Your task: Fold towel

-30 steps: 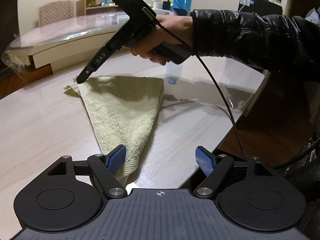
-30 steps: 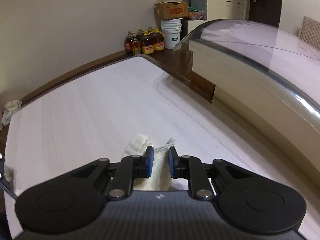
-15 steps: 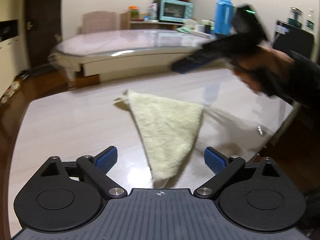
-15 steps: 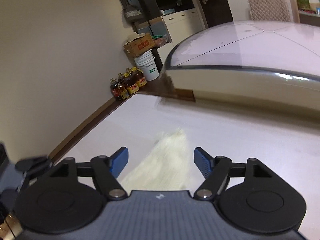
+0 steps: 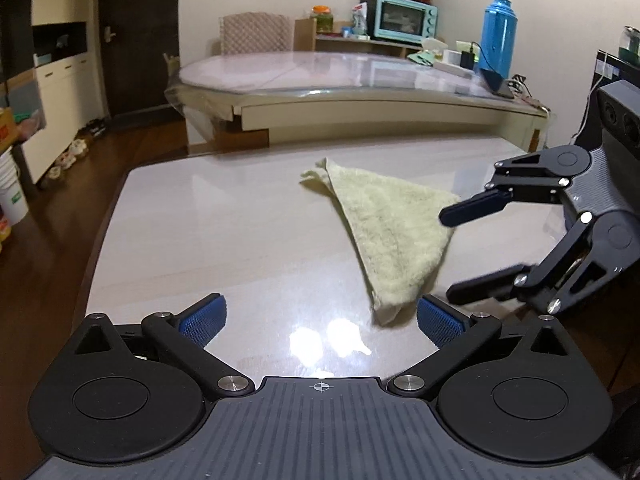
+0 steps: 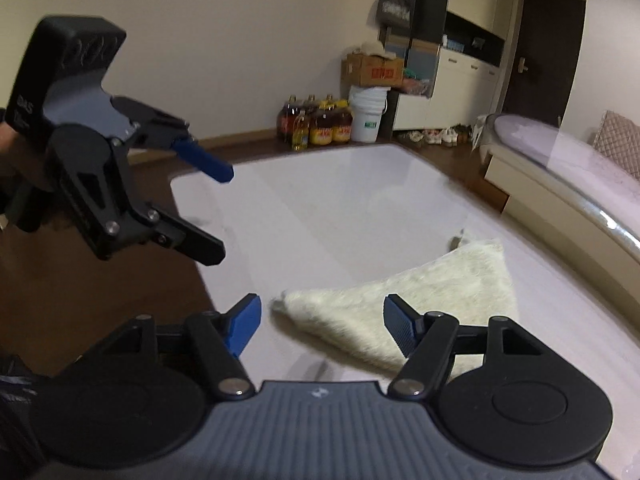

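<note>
In the left wrist view, at the far left, a white bucket stands on the dark wooden floor, and some shoes lie along the white cabinets. More to the right begins the pale table, glossy, with bright reflections of a lamp near its close edge. The left gripper hangs above this close edge with its jaws wide apart, and nothing is between its blue pads. Just beyond the right pad lies the towel, cream coloured and folded into a triangle, flat on the table. One corner points toward the camera, and one small tip sticks out at the far corner. Behind the table stands a second, rounded table with a shiny cover. Behind that are a turquoise oven and a blue thermos. At the right side the right gripper comes into the view, also released, with one finger over the right corner of the towel and the other finger lower, beside the towel's right edge; I cannot tell if they touch the cloth.

In the right wrist view the left gripper is at the left, open, above the table's edge. The right gripper is open too, above the near corner of the towel, gripping nothing. Oil bottles and a white bucket stand by the wall.
</note>
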{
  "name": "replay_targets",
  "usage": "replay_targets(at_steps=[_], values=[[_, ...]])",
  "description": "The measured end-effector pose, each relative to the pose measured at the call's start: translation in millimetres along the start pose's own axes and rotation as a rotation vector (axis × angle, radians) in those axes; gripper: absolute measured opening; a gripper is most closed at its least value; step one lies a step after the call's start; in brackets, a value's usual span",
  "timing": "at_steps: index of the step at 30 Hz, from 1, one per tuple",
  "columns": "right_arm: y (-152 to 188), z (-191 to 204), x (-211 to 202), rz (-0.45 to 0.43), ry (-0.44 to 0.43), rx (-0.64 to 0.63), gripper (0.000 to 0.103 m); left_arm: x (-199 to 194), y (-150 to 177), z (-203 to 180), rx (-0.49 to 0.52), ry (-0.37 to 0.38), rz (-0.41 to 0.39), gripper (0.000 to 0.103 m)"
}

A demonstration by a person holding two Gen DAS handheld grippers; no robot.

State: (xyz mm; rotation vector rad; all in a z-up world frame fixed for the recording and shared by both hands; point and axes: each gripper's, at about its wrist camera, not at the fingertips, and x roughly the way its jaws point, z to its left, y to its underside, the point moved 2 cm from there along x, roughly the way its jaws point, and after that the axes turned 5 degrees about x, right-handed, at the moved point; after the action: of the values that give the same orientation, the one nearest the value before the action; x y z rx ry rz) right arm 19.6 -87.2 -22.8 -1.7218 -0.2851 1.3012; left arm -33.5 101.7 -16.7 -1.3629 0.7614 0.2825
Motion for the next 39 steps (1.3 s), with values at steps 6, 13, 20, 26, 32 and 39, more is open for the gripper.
replay_targets(at_steps=[6, 13, 20, 26, 32, 39], values=[[-7.1, -1.0, 14.5, 0.046, 0.087, 0.023, 0.067, 5.5, 4.9, 2.7, 0.017, 0.025, 0.008, 0.103], [-9.1, 19.6, 32.0, 0.089, 0.125, -0.103, 0.048, 10.6, 6.9, 3.3, 0.04, 0.046, 0.018, 0.103], [-8.6, 25.0, 43.7, 0.116, 0.144, -0.204, 0.04, 14.0, 7.6, 5.1, 0.037, 0.055, 0.018, 0.103], [-15.6, 6.1, 30.3, 0.035, 0.11, -0.081, 0.018, 16.6, 5.2, 5.4, 0.03, 0.052, 0.016, 0.103], [-6.0, -87.7, -35.0, -0.223, 0.079, 0.478, 0.018, 21.3, -3.7, -2.8, 0.066, 0.077, 0.015, 0.103], [76.9, -178.8, -80.1, -0.368, 0.181, 0.948, 0.018, 42.4, -26.8, -22.2, 0.136, 0.15, 0.004, 0.103]])
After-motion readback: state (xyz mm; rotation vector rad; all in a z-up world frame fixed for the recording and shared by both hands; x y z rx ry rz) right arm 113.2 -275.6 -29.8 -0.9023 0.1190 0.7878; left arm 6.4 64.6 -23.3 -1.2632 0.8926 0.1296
